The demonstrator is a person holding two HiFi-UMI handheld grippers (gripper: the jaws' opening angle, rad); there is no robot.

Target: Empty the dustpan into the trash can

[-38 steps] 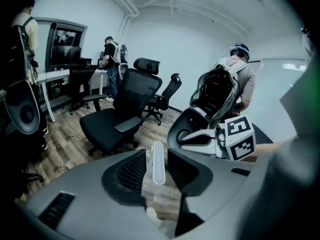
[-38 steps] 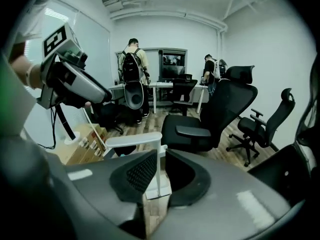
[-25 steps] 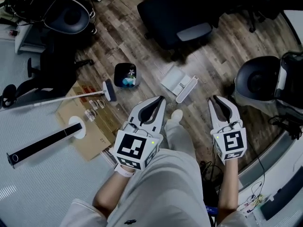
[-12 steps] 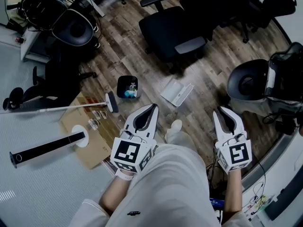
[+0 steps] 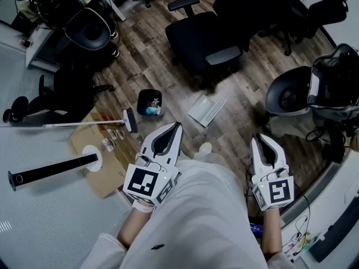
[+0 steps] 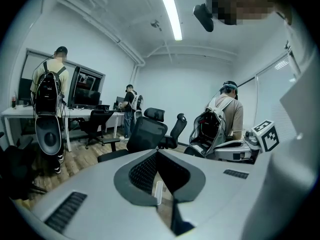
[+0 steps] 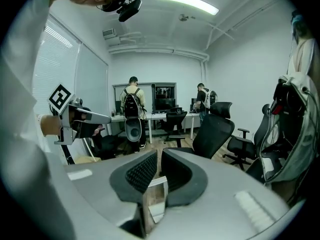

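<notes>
Left gripper (image 5: 177, 126) and right gripper (image 5: 259, 139) hang empty over a wooden floor (image 5: 247, 86); the dustpan (image 5: 205, 110) lies untouched.
The white dustpan lies flat just right of the small black trash can (image 5: 141, 100), which holds some litter. The left gripper, just below the can, has its jaws pressed together; the right gripper, well right of the can, shows a narrow slit between its jaws.

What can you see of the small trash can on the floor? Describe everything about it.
The trash can is small, dark and plastic-looking. It stands upright and open-topped on the wooden floor. Pale blue and white litter lies inside. A broom head lies close beside it, and the white dustpan lies apart on its other side.
</notes>
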